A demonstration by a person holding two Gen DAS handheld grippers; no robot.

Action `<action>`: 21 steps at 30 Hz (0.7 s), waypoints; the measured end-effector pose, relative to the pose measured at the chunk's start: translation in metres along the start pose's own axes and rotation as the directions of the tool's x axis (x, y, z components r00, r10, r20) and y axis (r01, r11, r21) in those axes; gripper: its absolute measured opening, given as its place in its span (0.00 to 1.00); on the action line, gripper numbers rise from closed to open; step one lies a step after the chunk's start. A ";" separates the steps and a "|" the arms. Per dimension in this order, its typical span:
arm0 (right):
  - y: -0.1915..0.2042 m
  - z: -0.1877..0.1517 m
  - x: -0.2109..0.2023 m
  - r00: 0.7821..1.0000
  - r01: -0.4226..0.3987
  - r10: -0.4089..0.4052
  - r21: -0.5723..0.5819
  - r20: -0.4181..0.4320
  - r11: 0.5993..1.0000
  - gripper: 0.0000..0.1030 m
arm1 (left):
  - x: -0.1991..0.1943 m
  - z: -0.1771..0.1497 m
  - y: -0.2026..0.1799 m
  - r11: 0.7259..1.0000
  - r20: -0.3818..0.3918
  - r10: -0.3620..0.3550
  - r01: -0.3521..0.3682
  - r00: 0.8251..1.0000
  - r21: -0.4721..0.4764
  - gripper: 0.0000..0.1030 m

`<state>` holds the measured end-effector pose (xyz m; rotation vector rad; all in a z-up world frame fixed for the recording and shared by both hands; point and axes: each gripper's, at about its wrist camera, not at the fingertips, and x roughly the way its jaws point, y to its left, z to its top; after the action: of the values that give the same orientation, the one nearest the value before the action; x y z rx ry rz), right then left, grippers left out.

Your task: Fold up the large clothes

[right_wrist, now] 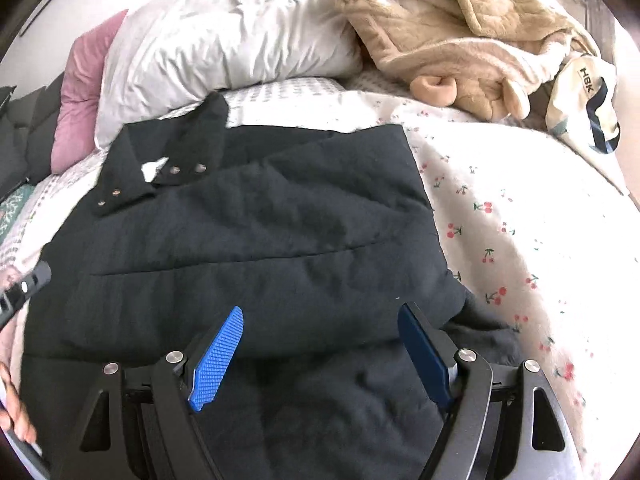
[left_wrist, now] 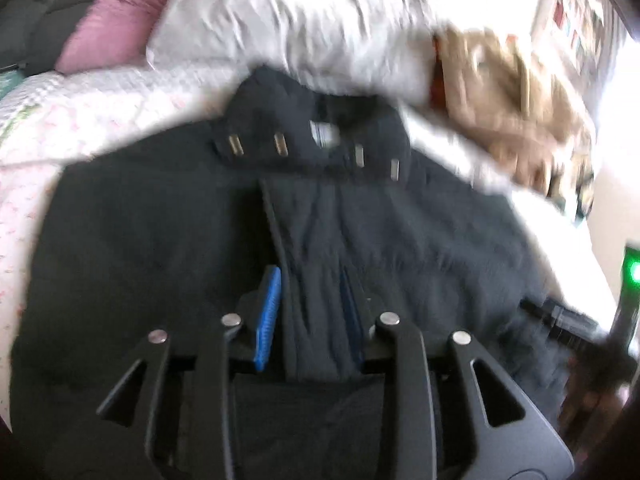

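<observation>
A large black padded jacket lies on the bed, collar with metal snaps toward the pillows, one side folded over the body. My left gripper is shut on a bunched fold of the jacket between its blue pads; the view is blurred. The collar shows ahead of it in the left wrist view. My right gripper is open and empty, hovering just over the jacket's lower part. The left gripper's tip shows at the left edge of the right wrist view.
The bed has a white sheet with red cherry print. A white pillow and a pink pillow lie at the head. A beige fleece robe and a white bag lie at the far right.
</observation>
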<state>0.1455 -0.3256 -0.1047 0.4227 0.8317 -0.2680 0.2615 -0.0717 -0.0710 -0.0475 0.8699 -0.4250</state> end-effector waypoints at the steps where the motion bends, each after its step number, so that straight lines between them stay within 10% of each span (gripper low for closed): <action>1: -0.010 -0.005 0.012 0.999 0.034 -0.033 0.019 -0.041 0.999 0.79 | 0.013 -0.006 0.000 1.000 -0.053 0.025 -0.024 0.998 0.015 0.32; 6: -0.033 -0.006 0.017 0.994 0.005 0.006 0.101 -0.106 0.995 0.79 | 0.005 -0.018 0.013 0.999 -0.116 0.035 -0.036 0.993 -0.004 0.40; 10: -0.017 -0.003 -0.013 0.995 -0.047 0.048 0.016 -0.088 0.999 0.79 | -0.030 -0.022 0.017 0.993 -0.131 0.114 -0.112 0.985 0.020 0.81; 21: -0.018 -0.042 -0.126 0.985 -0.170 0.167 -0.110 -0.036 0.979 0.83 | -0.173 -0.064 0.079 0.983 -0.082 0.143 -0.151 0.986 -0.099 0.99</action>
<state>0.0295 -0.3135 -0.0385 0.3891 0.8276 -0.0583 0.1425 0.0752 -0.0028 -0.0643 0.9626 -0.2432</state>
